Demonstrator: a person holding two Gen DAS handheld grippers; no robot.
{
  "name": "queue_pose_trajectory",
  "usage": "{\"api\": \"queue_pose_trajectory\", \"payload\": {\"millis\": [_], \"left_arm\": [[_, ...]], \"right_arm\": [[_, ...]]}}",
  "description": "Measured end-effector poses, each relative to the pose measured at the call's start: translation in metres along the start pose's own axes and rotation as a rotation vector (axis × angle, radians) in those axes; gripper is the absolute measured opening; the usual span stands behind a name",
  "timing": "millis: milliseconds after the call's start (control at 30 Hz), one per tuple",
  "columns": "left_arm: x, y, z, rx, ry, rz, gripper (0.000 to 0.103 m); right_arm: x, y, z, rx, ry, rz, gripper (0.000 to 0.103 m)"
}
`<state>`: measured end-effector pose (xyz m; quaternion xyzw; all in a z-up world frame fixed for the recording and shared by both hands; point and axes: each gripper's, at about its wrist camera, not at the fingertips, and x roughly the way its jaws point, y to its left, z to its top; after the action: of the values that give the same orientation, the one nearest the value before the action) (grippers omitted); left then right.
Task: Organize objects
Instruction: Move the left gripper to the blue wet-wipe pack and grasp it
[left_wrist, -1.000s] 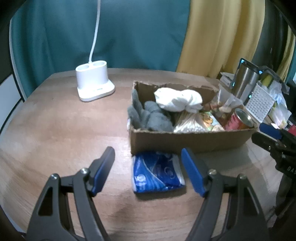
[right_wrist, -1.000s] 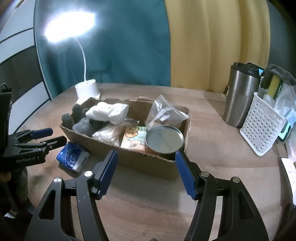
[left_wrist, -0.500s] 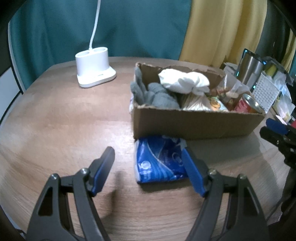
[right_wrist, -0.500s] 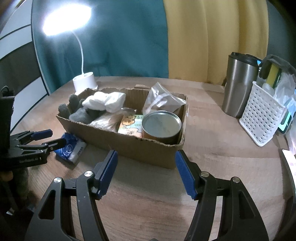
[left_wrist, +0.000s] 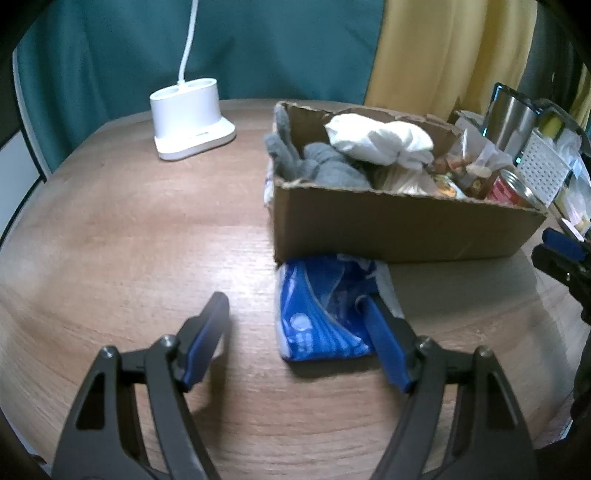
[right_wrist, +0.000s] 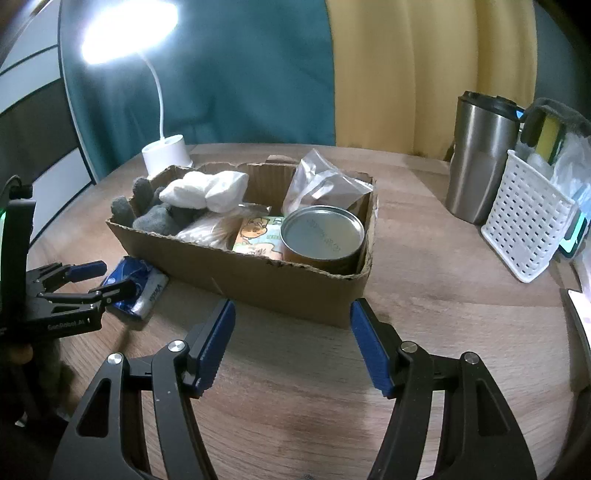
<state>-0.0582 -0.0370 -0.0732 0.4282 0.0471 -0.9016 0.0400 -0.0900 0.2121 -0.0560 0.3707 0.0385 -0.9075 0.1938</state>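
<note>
1. Left wrist view: the left gripper (left_wrist: 295, 314) is spread wide around a blue packet (left_wrist: 321, 314) lying on the table (left_wrist: 129, 229), touching the box (left_wrist: 399, 229)'s near wall.
2. Right wrist view: the right gripper (right_wrist: 291, 321) is spread, holding nothing, near the box (right_wrist: 280, 277); the packet (right_wrist: 142, 284) lies left.

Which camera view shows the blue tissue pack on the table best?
The left wrist view: the blue tissue pack lies close, nearly whole, against the cardboard box, between the open fingers of the left gripper. In the right wrist view the pack is small, at the edge, partly hidden behind that gripper.
</note>
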Motion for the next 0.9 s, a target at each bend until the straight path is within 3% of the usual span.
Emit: {"api": "queue_pose_trajectory", "payload": {"millis": [300,400,900], "left_arm": [[-0.008,0.004,0.002,-0.008,0.007,0.005,0.077],[-0.006,0.002,-0.001,-0.014,0.017,-0.012,0.086],[-0.002,-0.010,0.003,-0.006,0.022,-0.060,0.086]], "right_arm": [[0.000,0.000,-0.001,0.004,0.001,0.003,0.068],[0.000,0.001,-0.001,0.004,0.001,0.005,0.068],[-0.004,-0.001,-0.003,0.012,0.005,-0.007,0.068]]}}
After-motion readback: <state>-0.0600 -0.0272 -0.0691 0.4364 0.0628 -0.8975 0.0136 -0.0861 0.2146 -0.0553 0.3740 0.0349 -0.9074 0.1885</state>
